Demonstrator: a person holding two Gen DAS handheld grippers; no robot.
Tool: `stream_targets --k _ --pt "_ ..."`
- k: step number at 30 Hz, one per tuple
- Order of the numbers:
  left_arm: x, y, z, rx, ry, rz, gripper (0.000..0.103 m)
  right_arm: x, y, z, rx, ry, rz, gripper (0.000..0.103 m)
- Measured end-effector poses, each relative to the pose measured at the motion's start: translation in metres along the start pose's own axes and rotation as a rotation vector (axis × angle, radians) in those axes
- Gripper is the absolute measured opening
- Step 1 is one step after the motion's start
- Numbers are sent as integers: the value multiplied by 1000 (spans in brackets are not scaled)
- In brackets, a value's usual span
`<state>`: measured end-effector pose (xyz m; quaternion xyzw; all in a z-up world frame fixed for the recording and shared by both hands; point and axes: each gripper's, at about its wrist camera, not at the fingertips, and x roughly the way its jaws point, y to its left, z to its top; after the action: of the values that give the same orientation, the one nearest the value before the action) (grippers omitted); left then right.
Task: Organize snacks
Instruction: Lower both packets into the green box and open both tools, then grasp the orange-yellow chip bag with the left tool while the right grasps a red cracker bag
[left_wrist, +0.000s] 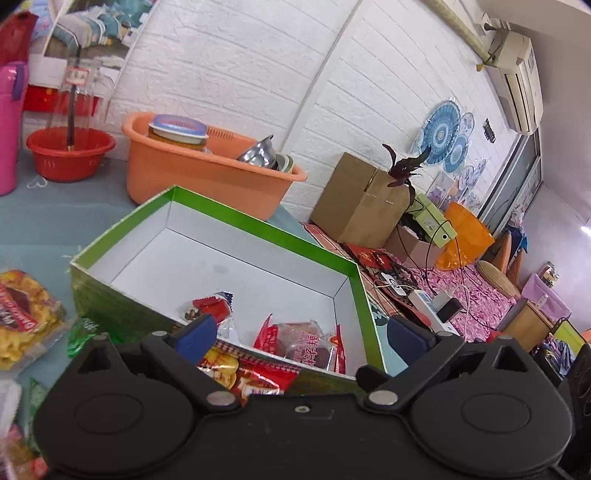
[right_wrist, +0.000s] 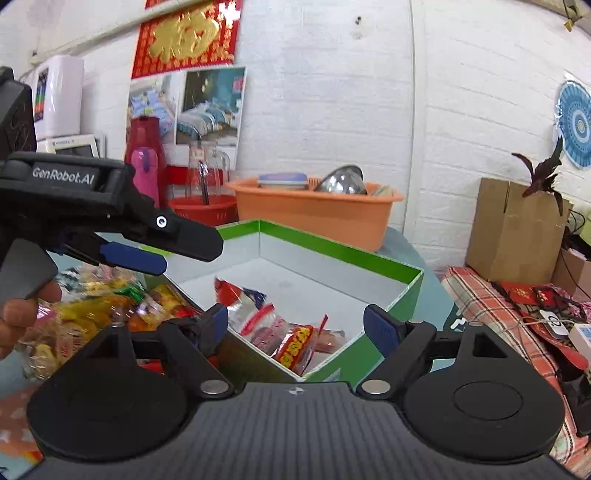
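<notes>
While tools (left_wrist: 301, 336) gape, basin (left_wrist: 207, 173) flanks box (left_wrist: 325, 251).

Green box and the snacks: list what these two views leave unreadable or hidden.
- Near corner of the green box: left wrist view, behind the left gripper body.
- Snack pile beside the box: right wrist view, blurred; cut off in the left wrist view.
- Wrapper print on the packets in the box: too small to read.

The snack pile (right_wrist: 92, 306) is motion-blurred — the left tool (right_wrist: 162, 254) hides its top edge
</notes>
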<state>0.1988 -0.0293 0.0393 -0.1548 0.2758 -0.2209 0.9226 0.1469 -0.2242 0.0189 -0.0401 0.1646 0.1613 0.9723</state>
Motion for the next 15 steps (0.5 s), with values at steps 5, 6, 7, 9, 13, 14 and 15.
stream_targets --k 5,6,7,9,13,14,15 --pt "-40 -12 -9 -9 -1 56 103 -35 12 6 12 -30 19 103" --pt "-48 -14 -14 -5 -7 60 103 -41 15 5 15 -26 27 103" --pt "-56 -15 -19 0 -12 61 103 -46 18 4 17 -20 33 103" --pt "-69 -16 -31 5 -14 61 103 -56 23 -3 21 -4 50 103" --pt "-85 -13 -61 -25 15 72 103 -69 34 -21 16 49 74 103" --pt "-87 -12 -69 -36 23 74 103 -72 35 -25 17 59 72 103" --pt "-88 -10 -77 -46 34 77 103 -74 37 -30 19 72 68 103"
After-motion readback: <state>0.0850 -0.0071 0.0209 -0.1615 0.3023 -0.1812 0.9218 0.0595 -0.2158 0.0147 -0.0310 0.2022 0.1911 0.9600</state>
